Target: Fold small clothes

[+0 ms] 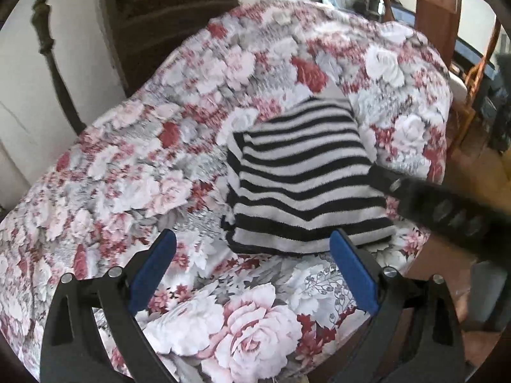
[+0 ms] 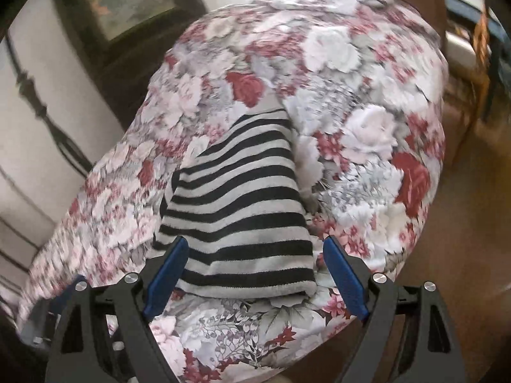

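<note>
A small black-and-white striped garment (image 1: pixel 300 178) lies folded into a compact block on a floral bedspread (image 1: pixel 134 166). My left gripper (image 1: pixel 252 239) is open and empty, its blue pads just short of the garment's near edge. The right gripper's black body (image 1: pixel 447 210) reaches in from the right and touches the garment's right side. In the right wrist view the striped garment (image 2: pixel 242 217) lies between and ahead of the blue pads of my right gripper (image 2: pixel 255 249), which is open and holds nothing.
The bedspread (image 2: pixel 351 127) covers a rounded surface whose edge drops off at right to a brown floor (image 2: pixel 463 255). A dark framed picture (image 1: pixel 172 0) and white wall stand behind. Wooden furniture (image 1: pixel 437 6) stands at the far right.
</note>
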Available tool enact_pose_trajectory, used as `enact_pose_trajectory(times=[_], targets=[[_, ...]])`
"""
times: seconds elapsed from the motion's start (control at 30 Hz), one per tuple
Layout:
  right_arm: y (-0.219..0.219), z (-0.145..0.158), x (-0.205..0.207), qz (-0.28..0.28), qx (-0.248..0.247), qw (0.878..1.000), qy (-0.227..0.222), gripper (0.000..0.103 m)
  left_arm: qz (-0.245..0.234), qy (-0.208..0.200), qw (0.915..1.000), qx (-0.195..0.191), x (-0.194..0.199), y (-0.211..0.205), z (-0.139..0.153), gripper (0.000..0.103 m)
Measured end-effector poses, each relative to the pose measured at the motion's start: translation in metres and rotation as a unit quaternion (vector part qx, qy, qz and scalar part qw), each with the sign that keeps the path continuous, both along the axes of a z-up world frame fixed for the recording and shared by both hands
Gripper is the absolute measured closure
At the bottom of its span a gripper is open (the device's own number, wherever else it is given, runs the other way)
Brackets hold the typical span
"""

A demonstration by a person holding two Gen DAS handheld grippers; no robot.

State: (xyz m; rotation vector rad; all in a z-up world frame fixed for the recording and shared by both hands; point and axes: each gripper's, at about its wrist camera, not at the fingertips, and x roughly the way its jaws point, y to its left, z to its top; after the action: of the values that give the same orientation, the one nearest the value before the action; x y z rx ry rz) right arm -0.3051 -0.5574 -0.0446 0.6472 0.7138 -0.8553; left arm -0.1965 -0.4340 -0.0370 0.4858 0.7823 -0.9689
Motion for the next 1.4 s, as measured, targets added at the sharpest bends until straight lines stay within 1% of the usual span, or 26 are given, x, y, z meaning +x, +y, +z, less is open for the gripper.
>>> enact_pose_trajectory(times=[0.03, 0.07, 0.1, 0.13, 0.2, 0.23, 0.27, 0.37, 0.43, 0.47, 0.53, 0.63, 0.7, 0.73, 0.87, 0.93, 1.0, 1.07, 1.1, 1.13, 1.23, 1.3, 1.33, 1.37, 1.4], targets=[[-0.002, -0.003, 0.004, 0.006, 0.001, 1.000, 0.010, 0.016, 0.002, 0.003, 0.9999, -0.010, 0.000, 0.004, 0.004, 0.008], [-0.006, -0.013, 0.007, 0.010, 0.009, 1.000, 0.028, 0.016, 0.006, 0.003, 0.9999, -0.016, -0.001, 0.008, 0.007, 0.008], [-0.011, -0.019, 0.008, 0.010, 0.021, 0.999, 0.031, 0.016, 0.010, -0.007, 0.9999, -0.010, -0.003, 0.010, 0.008, 0.008], [-0.021, -0.034, 0.008, 0.007, 0.048, 0.998, 0.048, 0.016, 0.012, -0.022, 0.9997, -0.003, -0.006, 0.011, 0.008, 0.008], [-0.029, -0.056, 0.005, -0.005, 0.088, 0.993, 0.081, 0.017, 0.007, -0.029, 0.9995, -0.008, -0.007, 0.014, 0.010, 0.008], [-0.033, -0.064, 0.001, -0.009, 0.109, 0.991, 0.077, 0.017, 0.006, -0.034, 0.9994, -0.011, -0.008, 0.015, 0.011, 0.007], [-0.037, -0.063, -0.005, -0.016, 0.118, 0.991, 0.057, 0.018, 0.006, -0.036, 0.9992, -0.013, -0.006, 0.016, 0.013, 0.007], [-0.034, -0.041, -0.020, -0.039, 0.085, 0.995, 0.031, 0.017, 0.012, -0.024, 0.9993, -0.028, 0.002, 0.019, 0.019, 0.007], [-0.029, -0.025, -0.031, -0.044, 0.071, 0.996, -0.006, 0.017, 0.016, -0.009, 0.9992, -0.035, 0.007, 0.020, 0.021, 0.007], [-0.025, -0.012, -0.038, -0.046, 0.061, 0.997, -0.031, 0.016, 0.016, -0.007, 0.9992, -0.036, 0.007, 0.020, 0.022, 0.007], [-0.015, 0.005, -0.048, -0.050, 0.035, 0.996, -0.059, 0.012, 0.012, -0.006, 0.9990, -0.042, 0.006, 0.021, 0.026, 0.007], [0.007, 0.034, -0.058, -0.037, -0.006, 0.994, -0.099, 0.006, 0.010, -0.009, 0.9987, -0.049, 0.004, 0.025, 0.032, 0.005], [0.021, 0.049, -0.059, -0.027, -0.031, 0.994, -0.098, 0.004, 0.011, -0.004, 0.9985, -0.054, 0.003, 0.028, 0.035, 0.005], [0.032, 0.058, -0.060, -0.024, -0.049, 0.995, -0.086, 0.004, 0.011, 0.000, 0.9984, -0.056, 0.003, 0.030, 0.036, 0.005], [0.060, 0.078, -0.069, -0.007, -0.078, 0.994, -0.075, 0.004, 0.016, 0.004, 0.9983, -0.056, 0.001, 0.040, 0.042, 0.005], [0.074, 0.084, -0.071, -0.005, -0.091, 0.994, -0.063, 0.004, 0.019, 0.002, 0.9984, -0.053, 0.000, 0.044, 0.044, 0.005], [0.087, 0.088, -0.073, 0.008, -0.119, 0.992, -0.050, 0.004, 0.017, 0.008, 0.9985, -0.051, -0.001, 0.048, 0.046, 0.005], [0.094, 0.089, -0.074, 0.020, -0.142, 0.988, -0.047, 0.004, 0.011, 0.011, 0.9986, -0.050, -0.003, 0.052, 0.046, 0.005], [0.095, 0.088, -0.074, 0.021, -0.146, 0.988, -0.046, 0.004, 0.008, 0.013, 0.9987, -0.049, -0.004, 0.052, 0.046, 0.005], [0.094, 0.086, -0.074, 0.019, -0.143, 0.988, -0.045, 0.004, 0.005, 0.015, 0.9987, -0.048, -0.004, 0.052, 0.046, 0.005], [0.085, 0.080, -0.073, 0.017, -0.121, 0.992, -0.043, 0.004, -0.018, 0.048, 0.9970, -0.057, -0.004, 0.050, 0.046, 0.004], [0.082, 0.079, -0.078, 0.013, -0.106, 0.992, -0.064, 0.004, -0.036, 0.083, 0.9939, -0.064, -0.003, 0.047, 0.045, 0.004], [0.081, 0.078, -0.080, 0.011, -0.104, 0.992, -0.069, 0.004, -0.046, 0.094, 0.9917, -0.076, -0.002, 0.049, 0.045, 0.004], [0.079, 0.078, -0.082, 0.007, -0.099, 0.992, -0.073, 0.004, -0.044, 0.086, 0.9913, -0.089, -0.004, 0.052, 0.045, 0.005], [0.077, 0.077, -0.082, 0.003, -0.096, 0.993, -0.073, 0.004, -0.032, 0.059, 0.9934, -0.093, -0.008, 0.055, 0.047, 0.005]])
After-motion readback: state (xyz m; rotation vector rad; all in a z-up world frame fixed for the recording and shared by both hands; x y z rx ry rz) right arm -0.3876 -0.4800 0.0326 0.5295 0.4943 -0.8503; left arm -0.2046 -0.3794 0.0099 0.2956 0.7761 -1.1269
